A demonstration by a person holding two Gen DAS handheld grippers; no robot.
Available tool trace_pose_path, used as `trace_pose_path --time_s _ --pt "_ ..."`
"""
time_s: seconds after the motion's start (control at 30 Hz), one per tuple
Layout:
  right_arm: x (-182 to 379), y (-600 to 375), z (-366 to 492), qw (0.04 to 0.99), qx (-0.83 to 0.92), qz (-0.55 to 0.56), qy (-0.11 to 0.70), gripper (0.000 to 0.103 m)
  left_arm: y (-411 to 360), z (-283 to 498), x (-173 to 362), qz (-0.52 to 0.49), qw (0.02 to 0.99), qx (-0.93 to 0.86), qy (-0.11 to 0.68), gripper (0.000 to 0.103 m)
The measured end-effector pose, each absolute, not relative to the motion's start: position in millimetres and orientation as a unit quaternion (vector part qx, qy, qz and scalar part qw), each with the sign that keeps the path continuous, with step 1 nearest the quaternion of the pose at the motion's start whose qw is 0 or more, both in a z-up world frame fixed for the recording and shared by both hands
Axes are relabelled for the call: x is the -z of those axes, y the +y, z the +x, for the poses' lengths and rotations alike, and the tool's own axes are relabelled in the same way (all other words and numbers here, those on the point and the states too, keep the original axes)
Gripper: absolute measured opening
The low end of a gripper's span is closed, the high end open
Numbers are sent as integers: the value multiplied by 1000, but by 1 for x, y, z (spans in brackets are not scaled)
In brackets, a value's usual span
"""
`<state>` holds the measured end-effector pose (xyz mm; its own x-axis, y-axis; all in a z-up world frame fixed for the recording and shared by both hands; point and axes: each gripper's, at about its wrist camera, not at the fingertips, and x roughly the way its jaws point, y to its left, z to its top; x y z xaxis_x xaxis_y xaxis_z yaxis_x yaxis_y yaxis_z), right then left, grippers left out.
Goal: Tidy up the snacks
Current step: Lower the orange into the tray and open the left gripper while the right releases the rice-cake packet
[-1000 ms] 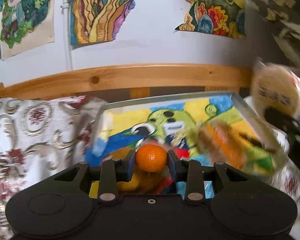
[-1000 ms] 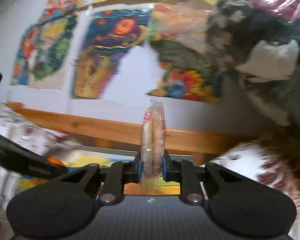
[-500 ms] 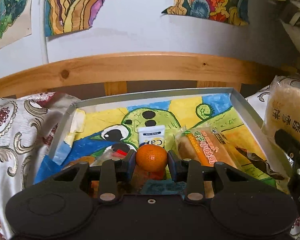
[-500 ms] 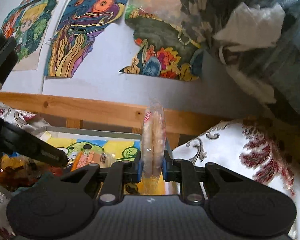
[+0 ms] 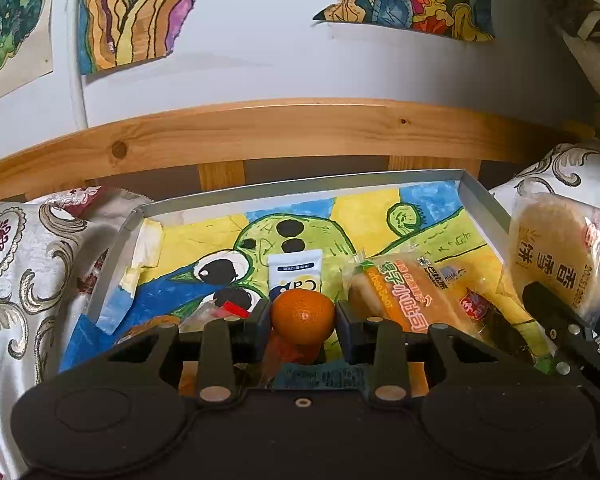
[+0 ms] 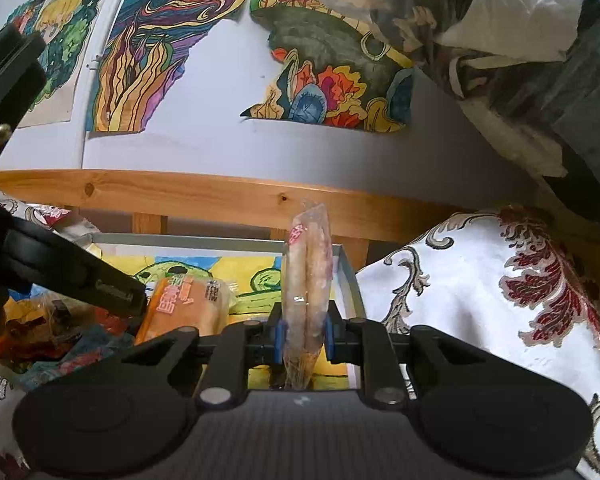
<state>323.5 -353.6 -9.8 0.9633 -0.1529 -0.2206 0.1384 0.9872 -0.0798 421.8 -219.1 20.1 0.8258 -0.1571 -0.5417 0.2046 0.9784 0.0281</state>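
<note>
Orange [image 5: 303, 316] sits clamped between the fingers of the left gripper [image 5: 303, 322], held over the near edge of the tray [image 5: 300, 190]. Only the left view shows the orange, and a white pouch [image 5: 296, 270] marked "Ca" lying mid-tray just behind it. That view also shows the flat face of the wafer pack [image 5: 556, 252] at the tray's right edge, printed with red Chinese characters and a date too small to read, with one black finger of the right gripper across its lower part.

From the right view the same wafer pack [image 6: 308, 292] appears edge-on, upright, pinched between the blue-padded fingers of the right gripper [image 6: 303, 334], above the tray's right rim [image 6: 350, 276]. The left gripper's dark body crosses this view's left side.

Both views show a bread pack [image 5: 408, 296] in an orange wrapper with white Chinese lettering, lying in the tray's right half on its painted paper lining. More wrapped snacks [image 6: 48, 320] crowd the near left corner, too jumbled to name.

Both grippers point level toward the wooden rail [image 5: 300, 132] and wall.
</note>
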Motion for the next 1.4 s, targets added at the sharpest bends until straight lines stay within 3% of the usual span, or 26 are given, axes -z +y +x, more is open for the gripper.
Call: trace_pose_path --time_s 0.1,0.17,0.27,0.5,0.67,0.8,1.4 --pt "11 -354 324 990 70 -31 117 23 -220 423 -18 35 954 96 282 38" --pt "10 -354 324 990 66 -29 117 23 -218 423 -19 19 954 96 283 51" --pt "10 -354 324 991 57 -24 117 34 -212 420 -21 -21 956 91 277 70" --pt "6 -350 322 993 37 -12 110 55 -201 415 -28 -50 959 83 267 84" --pt "3 -351 321 994 19 3 107 68 -198 411 -32 -43 964 71 254 100" --pt "-4 -353 317 995 11 16 94 83 -193 410 -35 -54 964 64 254 102" --pt "-38 -348 284 996 19 43 79 101 -153 371 -63 -95 970 38 221 102"
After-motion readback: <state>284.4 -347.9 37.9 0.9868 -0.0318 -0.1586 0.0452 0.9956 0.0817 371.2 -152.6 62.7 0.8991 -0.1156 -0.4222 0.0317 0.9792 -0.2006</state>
